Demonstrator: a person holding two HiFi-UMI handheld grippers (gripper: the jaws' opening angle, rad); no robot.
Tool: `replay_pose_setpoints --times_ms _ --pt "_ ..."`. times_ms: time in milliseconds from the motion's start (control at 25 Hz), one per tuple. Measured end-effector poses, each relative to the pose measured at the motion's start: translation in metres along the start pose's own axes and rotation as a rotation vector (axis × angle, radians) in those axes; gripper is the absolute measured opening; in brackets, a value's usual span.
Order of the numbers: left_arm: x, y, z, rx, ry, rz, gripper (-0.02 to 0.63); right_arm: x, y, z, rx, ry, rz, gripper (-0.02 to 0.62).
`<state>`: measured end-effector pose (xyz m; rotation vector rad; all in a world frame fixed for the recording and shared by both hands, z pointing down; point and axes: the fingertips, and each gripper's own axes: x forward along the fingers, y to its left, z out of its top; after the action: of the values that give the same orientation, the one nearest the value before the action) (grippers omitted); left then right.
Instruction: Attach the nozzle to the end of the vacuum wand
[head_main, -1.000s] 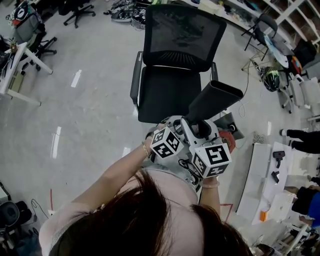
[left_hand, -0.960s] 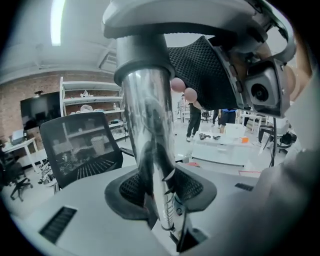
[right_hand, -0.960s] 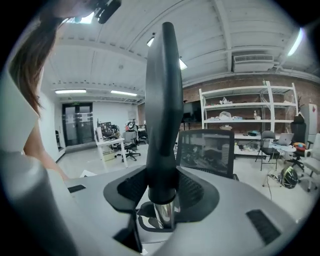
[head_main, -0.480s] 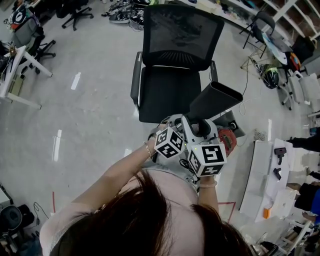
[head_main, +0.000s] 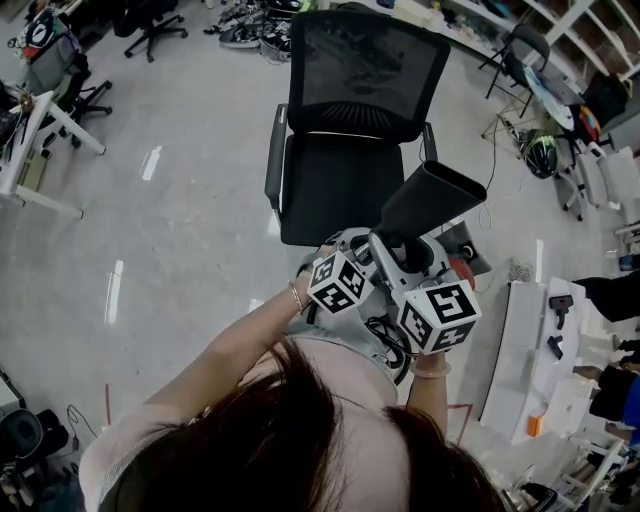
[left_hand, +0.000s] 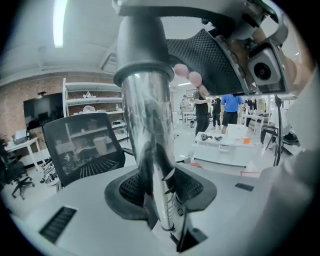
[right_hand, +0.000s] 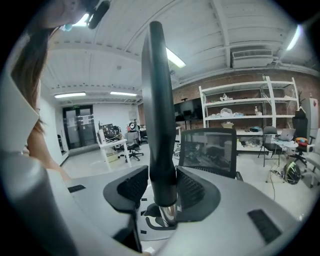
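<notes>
In the head view a black, wide-mouthed nozzle (head_main: 432, 200) sticks up and to the right over both grippers, which are held close together at chest height. My left gripper (left_hand: 160, 192) is shut on the chrome wand (left_hand: 149, 145), whose top runs into a grey collar (left_hand: 142, 55). Its marker cube (head_main: 338, 283) shows in the head view. My right gripper (right_hand: 159, 192) is shut on the nozzle's dark neck (right_hand: 159, 125), and a bit of chrome tube (right_hand: 170, 214) shows under that neck. The right gripper's cube (head_main: 440, 317) sits lower right. The wand's far length is hidden.
A black mesh office chair (head_main: 340, 130) stands right in front. A white table (head_main: 530, 350) with small tools is at the right, with people beyond it. A desk leg (head_main: 40, 120) and more chairs are far left. Cables and a red object lie by the chair's base.
The right gripper's cube has slid a little to the right and down. The nozzle and the left gripper have hardly moved.
</notes>
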<state>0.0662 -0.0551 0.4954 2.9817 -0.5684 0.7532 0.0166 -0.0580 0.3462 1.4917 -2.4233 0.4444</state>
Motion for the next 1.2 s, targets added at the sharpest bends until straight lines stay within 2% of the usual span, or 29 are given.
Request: replay_pose_setpoints --times_ms 200,480,720,1200 --pt "0.0 0.001 -0.001 0.007 -0.018 -0.027 0.147 0.001 0.001 0.004 -0.055 0.0 0.055 0.177" --pt "-0.001 0.01 -0.004 -0.001 0.013 0.039 0.147 0.006 0.002 0.006 -0.019 -0.092 -0.039 0.17" --pt "-0.011 0.008 -0.008 -0.005 -0.004 0.023 0.149 0.005 0.012 0.005 0.033 -0.124 -0.027 0.172" --pt "-0.029 0.007 -0.011 -0.001 -0.018 -0.006 0.149 -0.014 0.032 0.008 0.046 -0.158 -0.081 0.172"
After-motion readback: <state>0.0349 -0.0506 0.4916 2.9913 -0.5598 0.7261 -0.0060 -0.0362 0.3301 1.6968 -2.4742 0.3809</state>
